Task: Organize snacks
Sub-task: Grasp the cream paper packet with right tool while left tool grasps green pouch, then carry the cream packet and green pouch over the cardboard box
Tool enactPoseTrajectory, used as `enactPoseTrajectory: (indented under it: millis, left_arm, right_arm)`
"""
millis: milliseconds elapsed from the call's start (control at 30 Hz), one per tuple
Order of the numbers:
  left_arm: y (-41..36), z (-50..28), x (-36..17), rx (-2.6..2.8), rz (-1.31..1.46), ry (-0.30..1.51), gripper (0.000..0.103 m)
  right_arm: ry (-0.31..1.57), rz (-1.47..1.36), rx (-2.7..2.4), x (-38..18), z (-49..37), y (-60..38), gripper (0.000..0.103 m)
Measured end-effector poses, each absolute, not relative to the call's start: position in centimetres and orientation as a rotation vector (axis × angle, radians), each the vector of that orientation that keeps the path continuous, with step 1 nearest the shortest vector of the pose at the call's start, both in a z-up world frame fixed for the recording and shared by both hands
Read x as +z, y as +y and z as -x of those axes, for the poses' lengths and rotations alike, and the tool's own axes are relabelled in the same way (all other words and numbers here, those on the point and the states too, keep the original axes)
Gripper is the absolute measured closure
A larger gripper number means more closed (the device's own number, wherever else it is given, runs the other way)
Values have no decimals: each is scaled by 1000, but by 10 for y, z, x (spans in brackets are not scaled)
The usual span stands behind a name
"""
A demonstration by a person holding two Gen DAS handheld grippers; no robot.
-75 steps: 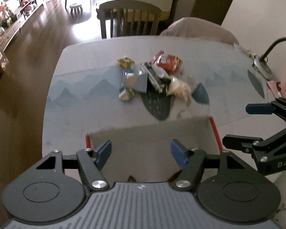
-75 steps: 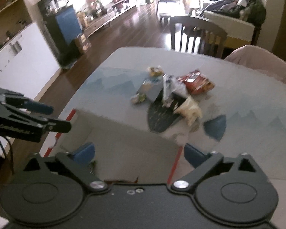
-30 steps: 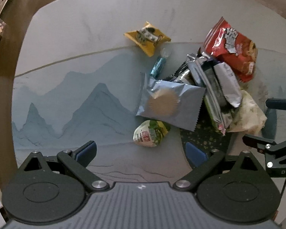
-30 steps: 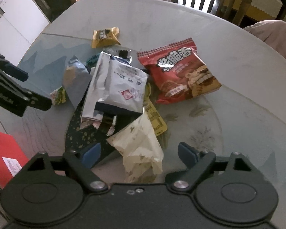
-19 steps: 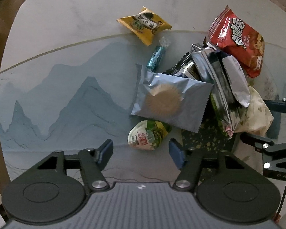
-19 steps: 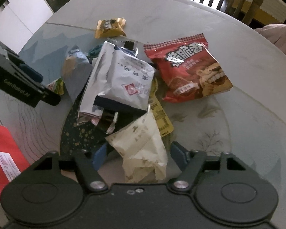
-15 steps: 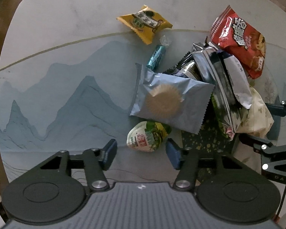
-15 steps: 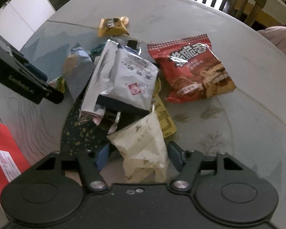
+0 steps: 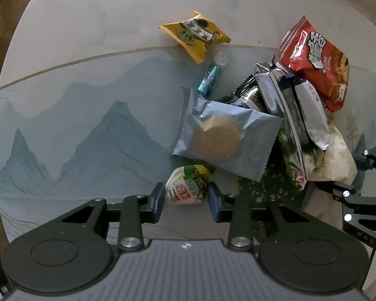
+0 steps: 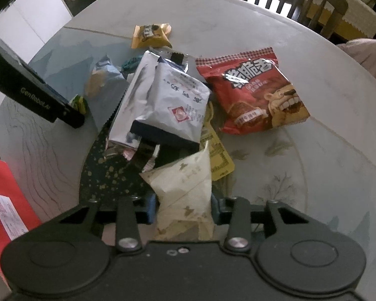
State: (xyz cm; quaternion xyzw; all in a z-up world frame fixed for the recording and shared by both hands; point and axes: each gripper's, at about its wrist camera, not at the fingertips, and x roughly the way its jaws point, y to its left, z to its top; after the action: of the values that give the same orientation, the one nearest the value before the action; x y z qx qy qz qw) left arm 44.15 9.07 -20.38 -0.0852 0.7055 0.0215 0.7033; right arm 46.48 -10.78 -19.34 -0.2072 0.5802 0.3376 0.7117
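Early stage: snacks all in one heap mid table [image 9: 62, 50], nothing sorted as far as visible. Red box [image 10: 2, 200] at near left edge in right wrist view, probably the destination, contents not visible.

Left gripper [image 9: 184, 198] narrowed around small green-white round snack [image 9: 186, 188], blue pads at both its sides, looks touching or almost; snack sits on table at near edge of pile, just below grey-blue cake packet [image 9: 225, 138]. Roundish, no clear long axis, print faces up.

Right gripper [image 10: 183, 209] narrowed on cream paper-like packet [image 10: 185, 188], pinching its near end; packet at near side of heap, long axis runs away from gripper, pointed corner aimed at silver bag [image 10: 163, 100]. Far end seems resting against the heap.

Left to move: red chip bag [image 10: 253, 95], silver bag, yellow packet [image 9: 195, 37] lying diagonal, teal candy [image 9: 209, 79], cake packet, dark wrappers underneath
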Motion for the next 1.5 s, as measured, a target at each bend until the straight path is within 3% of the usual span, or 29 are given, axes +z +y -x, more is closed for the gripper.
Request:
enactPoseTrajectory:
  millis: [367, 867, 1500]
  left_arm:
    - [109, -423, -179, 81, 251, 1494, 68]
    - [104, -388, -94, 58, 245, 1340, 68]
    - [96, -269, -22, -17, 180, 1256, 68]
  right_arm:
    - [1264, 401, 727, -166, -455, -123, 67]
    - [1134, 361, 708, -84, -407, -134, 67]
    - [1043, 360, 702, -17, -295, -124, 67]
